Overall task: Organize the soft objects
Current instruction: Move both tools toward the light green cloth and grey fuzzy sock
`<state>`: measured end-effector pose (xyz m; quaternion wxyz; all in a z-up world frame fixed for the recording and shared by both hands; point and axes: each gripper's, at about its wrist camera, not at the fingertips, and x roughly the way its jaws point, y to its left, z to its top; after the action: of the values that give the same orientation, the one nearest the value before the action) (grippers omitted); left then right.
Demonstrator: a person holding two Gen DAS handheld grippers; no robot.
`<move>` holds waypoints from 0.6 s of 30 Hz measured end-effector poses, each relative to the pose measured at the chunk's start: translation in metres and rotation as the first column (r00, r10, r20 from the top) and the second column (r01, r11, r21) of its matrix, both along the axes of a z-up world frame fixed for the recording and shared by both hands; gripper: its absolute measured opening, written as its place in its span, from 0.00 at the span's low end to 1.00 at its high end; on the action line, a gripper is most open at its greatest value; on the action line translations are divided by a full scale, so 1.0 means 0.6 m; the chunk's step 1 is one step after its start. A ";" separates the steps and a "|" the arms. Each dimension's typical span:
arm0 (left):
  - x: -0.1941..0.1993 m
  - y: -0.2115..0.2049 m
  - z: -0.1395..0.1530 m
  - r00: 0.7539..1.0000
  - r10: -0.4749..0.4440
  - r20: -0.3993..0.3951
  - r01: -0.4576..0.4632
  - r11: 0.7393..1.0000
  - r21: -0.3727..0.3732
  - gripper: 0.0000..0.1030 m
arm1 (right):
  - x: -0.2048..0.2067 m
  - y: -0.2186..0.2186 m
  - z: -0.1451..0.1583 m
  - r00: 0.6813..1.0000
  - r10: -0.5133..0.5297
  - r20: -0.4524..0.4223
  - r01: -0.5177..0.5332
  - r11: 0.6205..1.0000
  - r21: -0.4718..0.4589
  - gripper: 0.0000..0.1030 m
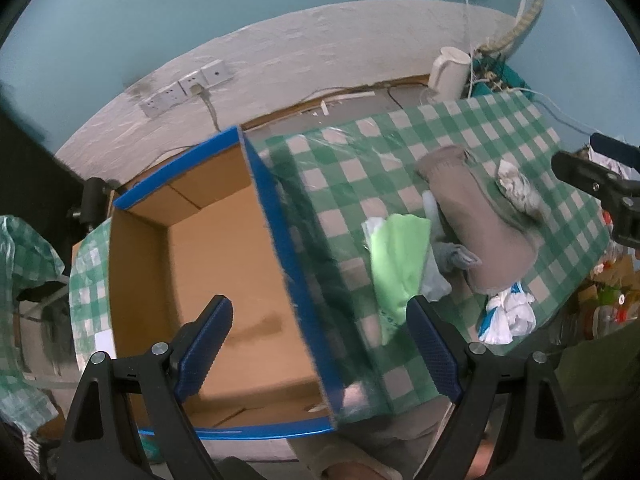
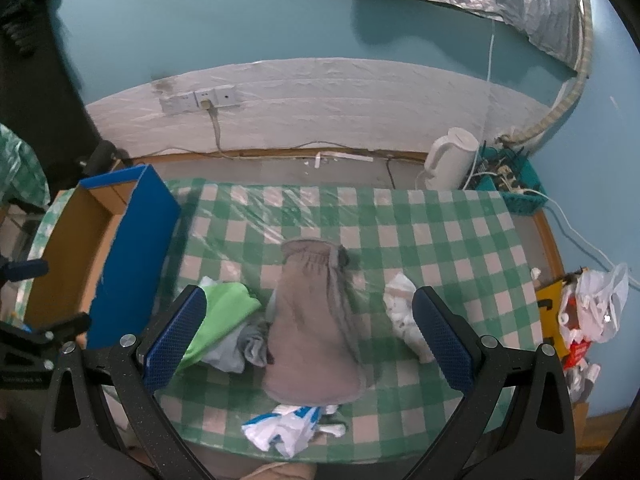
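Note:
A blue-sided cardboard box stands open and empty at the table's left end. On the checked cloth lie a grey-brown garment, a green cloth, a small grey cloth, a white crumpled cloth and a white-and-blue plastic bag. My left gripper is open, straddling the box's right wall. My right gripper is open above the grey-brown garment, holding nothing. It also shows at the left wrist view's right edge as the right gripper.
A white kettle and a teal basket of cables stand at the table's back right. Wall sockets sit behind. Plastic bags and clutter lie right of the table. A person's leg shows at the bottom edge.

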<state>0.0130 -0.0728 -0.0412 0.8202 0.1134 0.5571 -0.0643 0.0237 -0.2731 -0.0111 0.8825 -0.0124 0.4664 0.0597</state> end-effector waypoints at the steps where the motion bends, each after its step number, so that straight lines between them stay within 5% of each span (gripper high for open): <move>1: 0.000 -0.007 -0.004 1.000 -0.005 -0.004 0.005 1.000 0.003 0.87 | -0.001 -0.002 -0.003 1.000 -0.001 -0.003 0.001 1.000 -0.003 0.98; 10: -0.002 -0.081 -0.040 0.993 -0.116 -0.018 0.117 0.991 0.066 0.87 | -0.010 -0.027 -0.056 0.994 -0.023 -0.112 0.024 1.000 0.008 0.98; 18: 0.004 -0.106 -0.090 0.994 -0.086 -0.059 0.092 0.992 0.091 0.87 | -0.007 -0.041 -0.091 0.984 -0.048 -0.171 0.049 0.999 0.005 0.98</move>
<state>0.0156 -0.1365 -0.0950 0.7946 0.1744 0.5763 -0.0779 0.0196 -0.2976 -0.0656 0.8406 0.0081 0.5400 0.0411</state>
